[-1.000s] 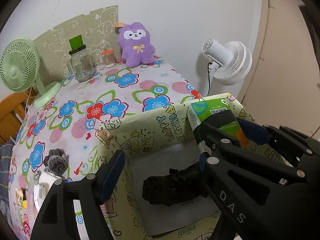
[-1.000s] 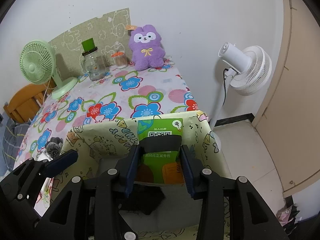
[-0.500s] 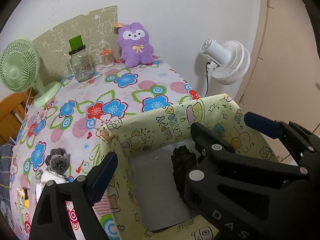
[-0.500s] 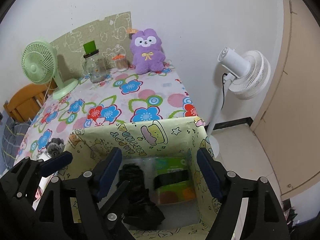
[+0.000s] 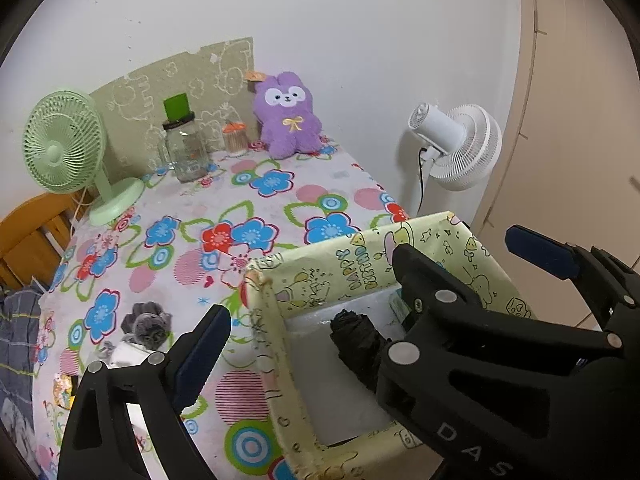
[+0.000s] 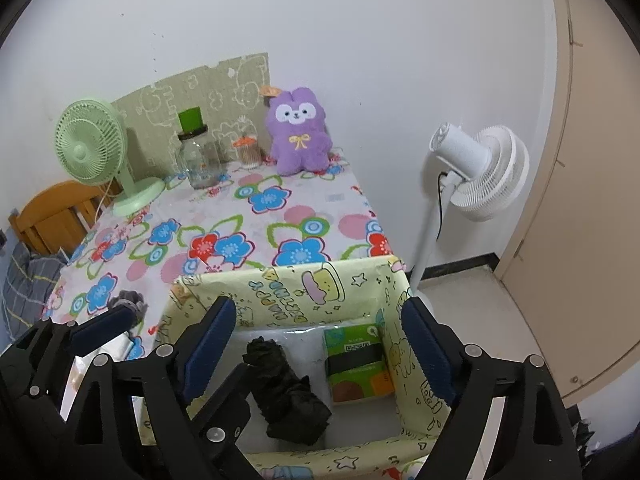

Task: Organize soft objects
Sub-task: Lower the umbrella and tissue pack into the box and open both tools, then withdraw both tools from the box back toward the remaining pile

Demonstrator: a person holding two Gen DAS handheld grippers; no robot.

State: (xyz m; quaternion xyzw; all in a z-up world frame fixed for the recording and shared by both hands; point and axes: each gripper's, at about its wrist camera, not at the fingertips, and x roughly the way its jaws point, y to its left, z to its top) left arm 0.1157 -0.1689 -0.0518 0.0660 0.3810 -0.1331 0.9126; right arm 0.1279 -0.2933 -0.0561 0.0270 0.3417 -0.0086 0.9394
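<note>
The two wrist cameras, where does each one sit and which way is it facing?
Left wrist: on the left gripper, angled down over the yellow box and floral table; its open fingers show.
Right wrist: on the right gripper, above the box, over the green pack; both grippers show.
Shared: box, black bundle, purple plush.

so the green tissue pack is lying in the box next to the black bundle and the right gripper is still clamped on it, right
Not quite: the right gripper is open, its jaws just spread wide and clear of the green tissue pack. The right wrist view shows it beside the black bundle in the box.
</note>
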